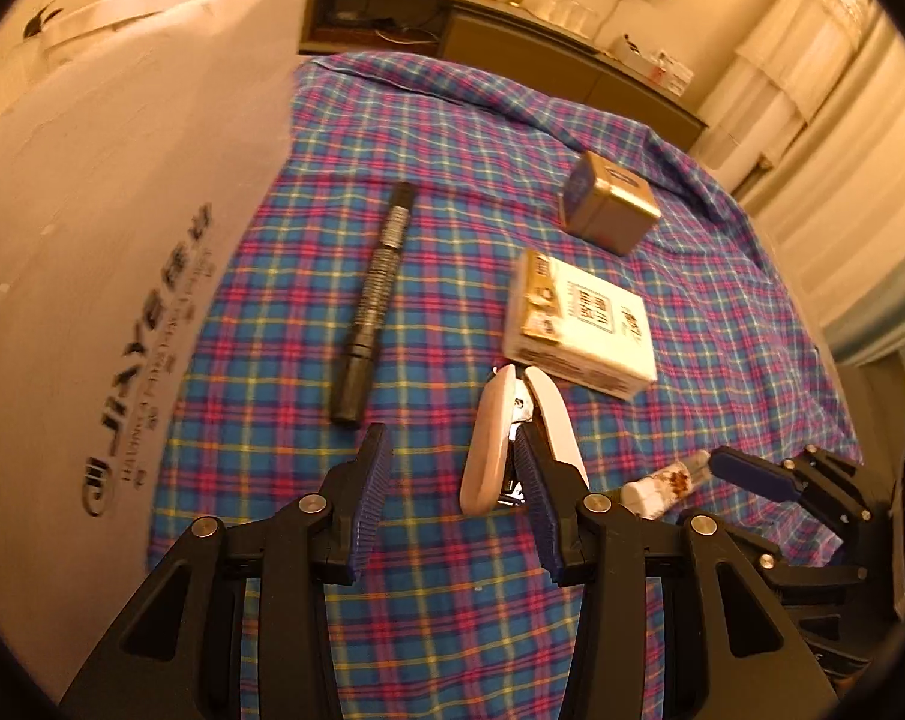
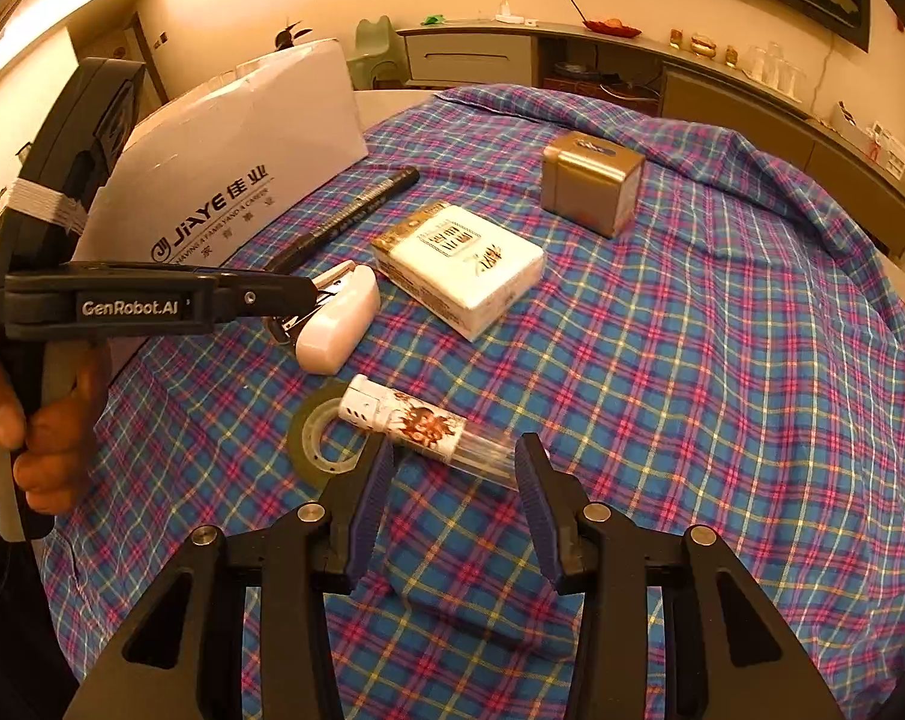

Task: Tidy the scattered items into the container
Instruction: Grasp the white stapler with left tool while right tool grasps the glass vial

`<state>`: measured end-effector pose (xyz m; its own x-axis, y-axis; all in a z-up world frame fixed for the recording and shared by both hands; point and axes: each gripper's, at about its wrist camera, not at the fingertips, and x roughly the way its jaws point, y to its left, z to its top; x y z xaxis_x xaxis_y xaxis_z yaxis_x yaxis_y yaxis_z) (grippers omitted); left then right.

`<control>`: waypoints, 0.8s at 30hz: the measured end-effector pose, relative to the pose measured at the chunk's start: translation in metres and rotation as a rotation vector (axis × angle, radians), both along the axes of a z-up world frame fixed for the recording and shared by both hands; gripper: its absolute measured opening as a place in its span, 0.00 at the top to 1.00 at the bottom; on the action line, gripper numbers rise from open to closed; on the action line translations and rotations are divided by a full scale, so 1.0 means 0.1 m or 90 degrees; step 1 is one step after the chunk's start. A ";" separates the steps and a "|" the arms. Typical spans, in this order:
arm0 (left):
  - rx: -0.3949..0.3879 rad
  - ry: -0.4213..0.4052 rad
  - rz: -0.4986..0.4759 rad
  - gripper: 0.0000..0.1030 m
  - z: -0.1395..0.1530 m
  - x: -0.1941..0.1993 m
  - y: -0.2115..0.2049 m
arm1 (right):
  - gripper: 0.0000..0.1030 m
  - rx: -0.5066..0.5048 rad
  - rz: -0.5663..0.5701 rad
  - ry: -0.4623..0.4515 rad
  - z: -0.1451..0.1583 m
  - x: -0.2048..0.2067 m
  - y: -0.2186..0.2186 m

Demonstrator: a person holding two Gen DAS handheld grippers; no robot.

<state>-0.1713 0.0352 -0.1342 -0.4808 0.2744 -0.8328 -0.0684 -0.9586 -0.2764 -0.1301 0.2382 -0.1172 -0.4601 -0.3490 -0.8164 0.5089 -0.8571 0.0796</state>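
Observation:
On a plaid cloth lie a black marker (image 1: 375, 300) (image 2: 356, 213), a white stapler (image 1: 500, 438) (image 2: 338, 324), a white tissue pack (image 1: 581, 324) (image 2: 461, 267), a gold tin (image 1: 608, 204) (image 2: 590, 183), a lighter (image 2: 425, 429) (image 1: 662, 483) and a tape roll (image 2: 320, 438). A white paper bag (image 1: 104, 228) (image 2: 236, 150) stands at the left. My left gripper (image 1: 452, 504) is open, its right finger beside the stapler. My right gripper (image 2: 452, 501) is open, its fingertips on either side of the lighter's clear end.
The plaid cloth (image 2: 692, 390) covers a round table. A long low cabinet (image 2: 632, 78) with small ornaments runs along the far wall. Curtains (image 1: 842, 150) hang at the right. The person's hand (image 2: 26, 420) holds the left gripper's handle.

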 end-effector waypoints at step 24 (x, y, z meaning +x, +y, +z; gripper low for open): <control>-0.037 0.075 -0.017 0.54 0.26 0.06 -0.03 | 0.78 -0.040 0.037 -0.059 -0.15 -0.06 -0.09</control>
<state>-0.1655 0.0320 -0.1085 -0.5695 0.2412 -0.7858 -0.1230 -0.9702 -0.2086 -0.1364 0.2292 -0.1324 -0.3616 -0.4249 -0.8299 0.5458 -0.8181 0.1810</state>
